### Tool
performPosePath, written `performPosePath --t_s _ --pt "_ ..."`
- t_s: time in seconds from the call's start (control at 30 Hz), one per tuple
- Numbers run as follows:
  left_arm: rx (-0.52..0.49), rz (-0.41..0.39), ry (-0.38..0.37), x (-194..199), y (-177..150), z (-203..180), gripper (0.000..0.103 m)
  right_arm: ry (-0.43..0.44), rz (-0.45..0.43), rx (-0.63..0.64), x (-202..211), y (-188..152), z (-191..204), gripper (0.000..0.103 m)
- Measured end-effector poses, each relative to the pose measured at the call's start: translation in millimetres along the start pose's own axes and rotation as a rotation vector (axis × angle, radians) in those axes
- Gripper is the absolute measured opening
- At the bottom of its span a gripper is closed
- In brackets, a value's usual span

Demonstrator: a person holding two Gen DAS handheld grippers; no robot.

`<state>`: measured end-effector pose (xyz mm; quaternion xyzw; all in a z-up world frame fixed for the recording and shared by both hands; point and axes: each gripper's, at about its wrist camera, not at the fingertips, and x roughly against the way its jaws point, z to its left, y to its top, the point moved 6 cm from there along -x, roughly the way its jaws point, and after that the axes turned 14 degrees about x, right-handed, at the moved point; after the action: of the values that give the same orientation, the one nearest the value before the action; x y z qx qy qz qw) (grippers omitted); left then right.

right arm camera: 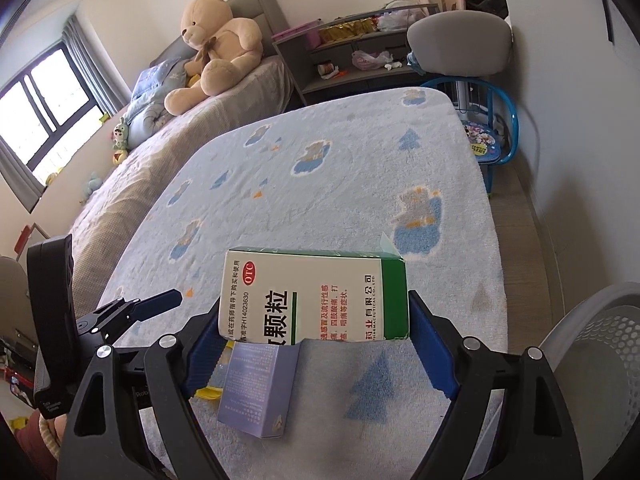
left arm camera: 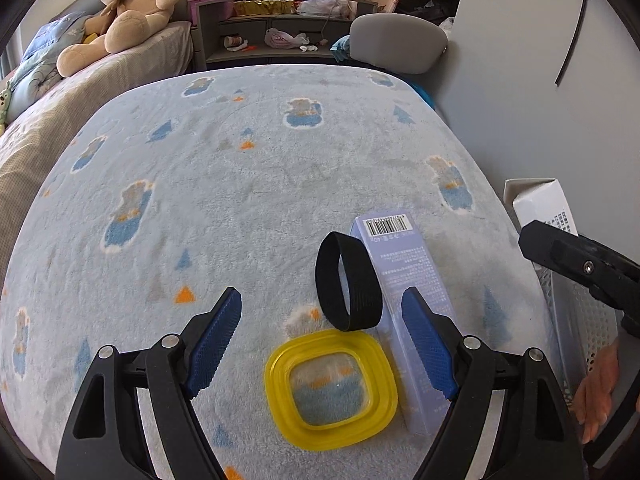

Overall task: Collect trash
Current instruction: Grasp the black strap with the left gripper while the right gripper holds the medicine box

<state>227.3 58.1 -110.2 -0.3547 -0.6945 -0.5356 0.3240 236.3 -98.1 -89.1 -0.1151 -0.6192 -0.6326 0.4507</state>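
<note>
The right gripper (right arm camera: 316,334) clamps a green-and-white medicine box (right arm camera: 314,294) above the blanket (right arm camera: 320,184). The left gripper (left arm camera: 322,344) is spread wide, holding nothing — over a yellow lid (left arm camera: 331,389), a black band (left arm camera: 347,281) and a purple box (left arm camera: 404,304). A white mesh basket (right arm camera: 600,356) stands at the right; its contents can't be made out.

A pale blue blanket (left arm camera: 280,184) patterned with blue bears and orange triangles; yellow lid (left arm camera: 331,390), black band (left arm camera: 347,282), lavender box (left arm camera: 408,300), green-and-white medicine box (right arm camera: 316,296).
</note>
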Motion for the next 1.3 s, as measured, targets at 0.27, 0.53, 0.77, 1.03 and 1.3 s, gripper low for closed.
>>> performPosePath --t_s 0.27,0.53,0.77,1.03,1.3 --pt "0.010 0.030 -0.059 -16.1 10.3 -10.8 0.079 -0.006 0.012 -0.023 -1.3 -6.5 -12.9 0.081" --pt "-0.007 0.031 -0.076 -27.8 15.0 -21.1 0.071 0.002 0.003 -0.020 1.1 -6.6 -14.0 0.081" --pt "0.007 0.054 -0.114 -28.7 13.9 -20.8 0.041 0.007 0.002 -0.016 1.9 -6.7 -12.4 0.081" --pt "0.022 0.066 -0.147 -24.9 12.2 -20.4 0.016 0.009 0.001 -0.019 1.4 -7.2 -13.0 0.081" --pt "0.020 0.046 -0.129 -19.5 10.7 -17.8 0.005 0.013 0.001 -0.017 0.7 -7.2 -13.0 0.081"
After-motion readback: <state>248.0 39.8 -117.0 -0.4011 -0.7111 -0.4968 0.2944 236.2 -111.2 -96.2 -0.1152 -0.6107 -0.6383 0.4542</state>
